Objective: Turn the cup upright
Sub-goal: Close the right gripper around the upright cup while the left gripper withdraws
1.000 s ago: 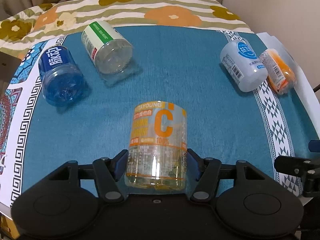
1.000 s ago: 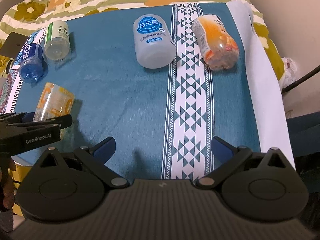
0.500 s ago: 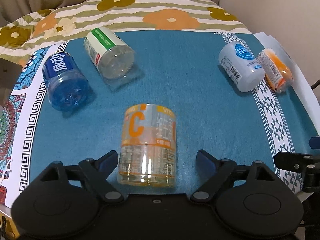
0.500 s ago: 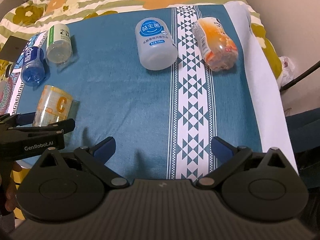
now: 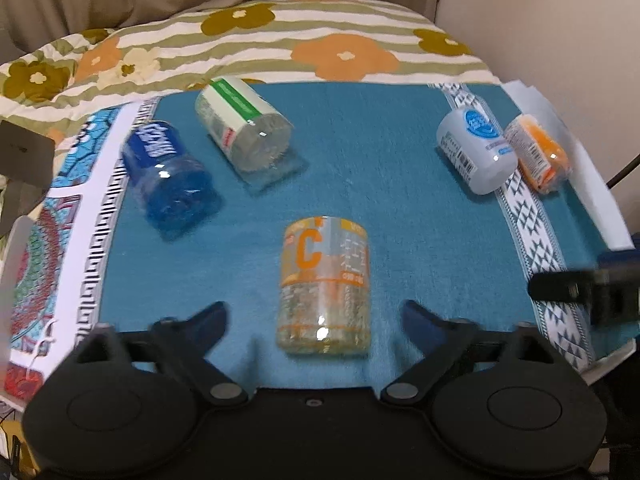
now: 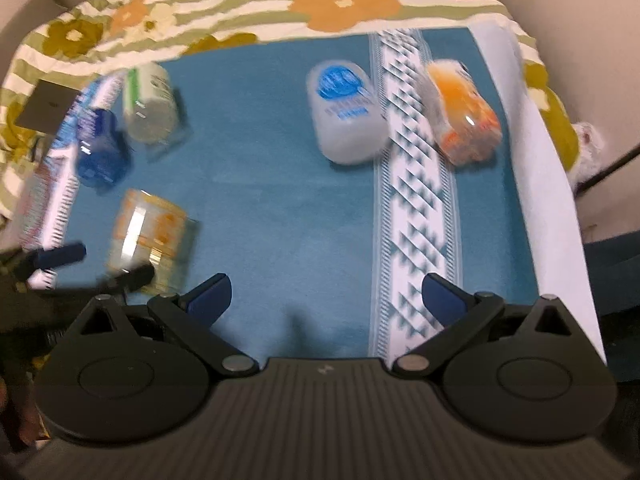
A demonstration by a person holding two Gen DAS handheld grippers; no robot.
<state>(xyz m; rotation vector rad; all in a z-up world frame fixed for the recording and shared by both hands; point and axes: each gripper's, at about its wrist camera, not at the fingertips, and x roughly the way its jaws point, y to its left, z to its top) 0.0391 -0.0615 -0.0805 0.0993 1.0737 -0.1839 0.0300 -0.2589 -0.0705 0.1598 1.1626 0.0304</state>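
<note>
A clear cup with an orange "C" label [image 5: 325, 286] stands on the teal cloth [image 5: 360, 184], free of my grip; it also shows in the right wrist view [image 6: 148, 240]. My left gripper [image 5: 314, 314] is open, its fingers apart on either side of the cup without touching it. My right gripper [image 6: 326, 294] is open and empty above the cloth. Other cups lie on their sides: blue [image 5: 168, 178], green-labelled clear [image 5: 244, 134], white with blue label [image 5: 476, 152], orange [image 5: 538, 154].
A flowered striped blanket [image 5: 280, 48] lies behind the cloth. A patterned white band [image 6: 416, 208] runs down the cloth's right side. A wall [image 5: 560, 20] stands at right. The right gripper's finger [image 5: 584, 284] shows at the left view's right edge.
My left gripper opened and let go of the orange "C" cup, then drew back. The cup stays standing on the cloth. The right gripper moved a little forward.
</note>
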